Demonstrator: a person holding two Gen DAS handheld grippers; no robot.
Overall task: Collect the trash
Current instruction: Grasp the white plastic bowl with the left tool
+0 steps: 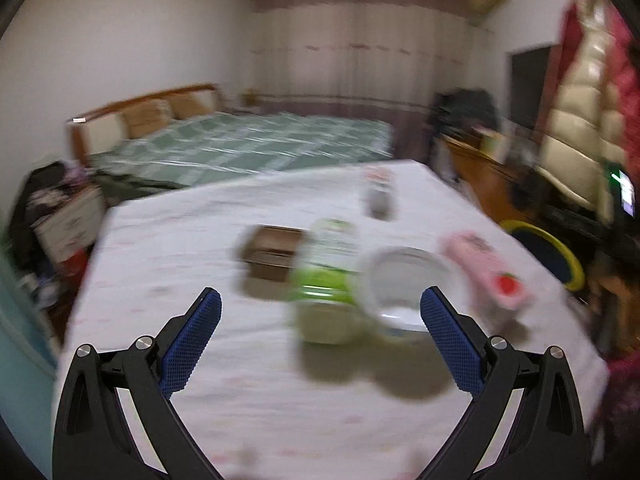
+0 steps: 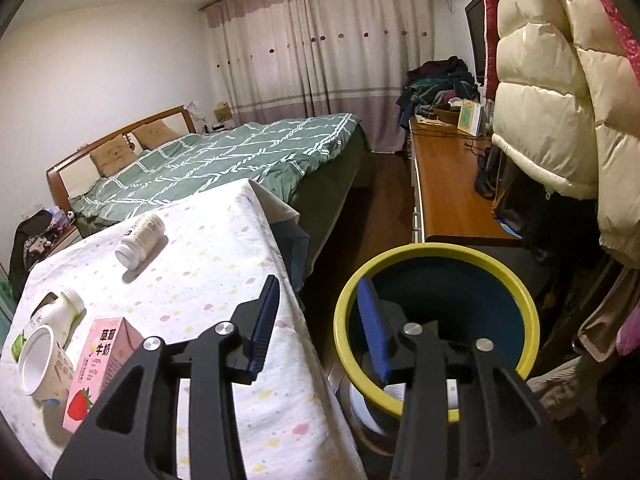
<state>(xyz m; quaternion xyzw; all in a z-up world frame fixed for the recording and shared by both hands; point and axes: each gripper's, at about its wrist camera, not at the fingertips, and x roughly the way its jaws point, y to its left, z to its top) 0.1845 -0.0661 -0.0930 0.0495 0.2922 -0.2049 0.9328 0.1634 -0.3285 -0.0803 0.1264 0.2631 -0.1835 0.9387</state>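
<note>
My left gripper (image 1: pixel 320 294) is open wide above the white-clothed table (image 1: pixel 180 240); the view is blurred. Ahead of it lie a brown box (image 1: pixel 272 252), a green-and-white bottle (image 1: pixel 328 268), a white cup (image 1: pixel 404 292) on its side, a pink milk carton (image 1: pixel 488 272) and a small bottle (image 1: pixel 378 196) farther off. My right gripper (image 2: pixel 318 282) is open and empty. It straddles the table edge and the yellow-rimmed bin (image 2: pixel 432 249), its right finger over the bin's mouth. To its left are the pink carton (image 2: pixel 100 364), the cup (image 2: pixel 38 360) and two white bottles (image 2: pixel 140 240) (image 2: pixel 64 312).
A bed with a green quilt (image 2: pixel 224 160) stands behind the table. A wooden desk (image 2: pixel 448 184) runs along the right wall, and a cream puffer coat (image 2: pixel 560 100) hangs over the bin's far side. Dark floor separates bed and desk. The bin (image 1: pixel 576 268) sits off the table's right edge.
</note>
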